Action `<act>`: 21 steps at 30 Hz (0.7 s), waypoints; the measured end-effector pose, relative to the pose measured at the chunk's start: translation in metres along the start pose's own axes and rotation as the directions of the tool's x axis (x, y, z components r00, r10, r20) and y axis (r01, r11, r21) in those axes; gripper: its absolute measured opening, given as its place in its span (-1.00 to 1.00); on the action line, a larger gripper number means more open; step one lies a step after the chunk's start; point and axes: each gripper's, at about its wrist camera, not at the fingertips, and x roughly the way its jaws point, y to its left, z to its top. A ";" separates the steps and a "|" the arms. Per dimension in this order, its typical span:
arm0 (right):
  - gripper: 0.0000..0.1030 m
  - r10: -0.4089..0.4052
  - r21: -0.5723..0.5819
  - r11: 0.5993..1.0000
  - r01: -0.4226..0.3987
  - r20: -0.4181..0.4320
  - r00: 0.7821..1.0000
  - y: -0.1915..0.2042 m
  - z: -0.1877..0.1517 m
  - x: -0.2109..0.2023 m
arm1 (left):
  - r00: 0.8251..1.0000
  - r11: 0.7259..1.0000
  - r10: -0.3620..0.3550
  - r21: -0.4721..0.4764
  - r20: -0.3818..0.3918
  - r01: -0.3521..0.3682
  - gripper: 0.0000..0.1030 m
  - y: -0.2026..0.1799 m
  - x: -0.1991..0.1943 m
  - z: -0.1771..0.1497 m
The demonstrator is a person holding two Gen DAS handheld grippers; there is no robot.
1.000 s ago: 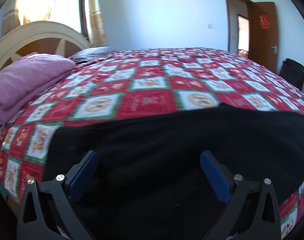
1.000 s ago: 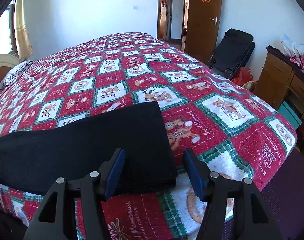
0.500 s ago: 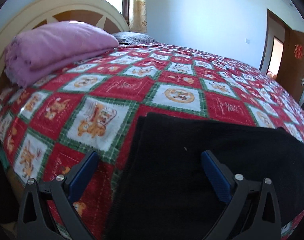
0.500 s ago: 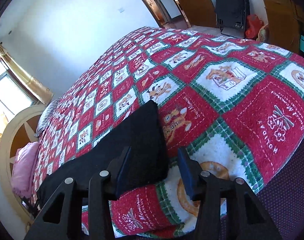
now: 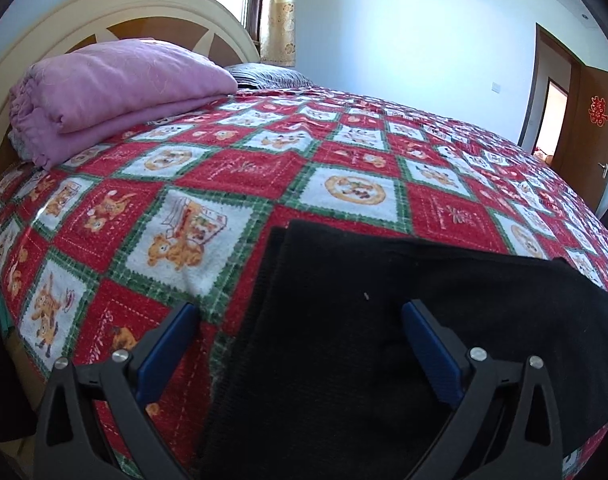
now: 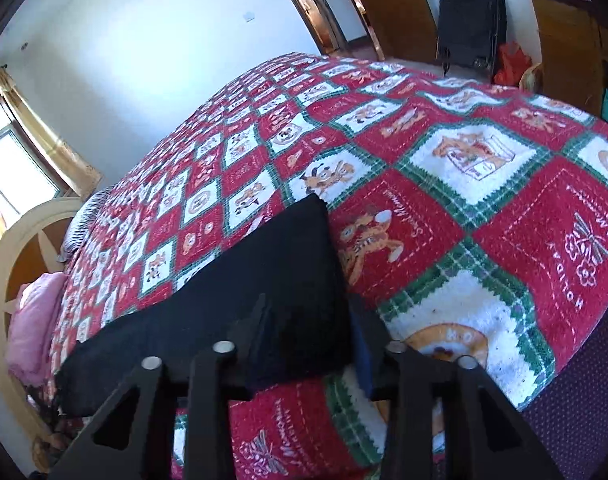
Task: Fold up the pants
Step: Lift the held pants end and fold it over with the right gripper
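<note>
The black pants point(image 5: 384, 320) lie flat along the near edge of the bed, stretched across the red, white and green patchwork quilt point(image 5: 231, 168), already laid double so that one end shows a stepped pair of edges in the left wrist view and the other end a squared corner in the right wrist view. The right gripper point(image 6: 310, 332) has just been closing: a second ago its jaws stood well apart around that corner, and now they have drawn in so that the black cloth bunches up between them, seemingly pinched, though the left pad is hidden in the fabric. The left gripper point(image 5: 299, 344) has slid sideways from the middle of the pants to their other end, and now hovers there with its blue pads spread wide, one over the quilt and one over the cloth, gripping nothing. This looks like the set-up for the next fold: one end taken, the other end about to be. A folded pink blanket point(image 5: 115, 88) sits well apart by the headboard point(image 5: 151, 8).
</note>
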 end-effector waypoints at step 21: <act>-0.72 0.124 -0.153 0.983 -0.105 0.122 0.985 0.085 -0.006 -0.038 | 1.000 1.000 -0.010 0.004 -0.030 0.010 1.00 -0.002 -0.003 0.003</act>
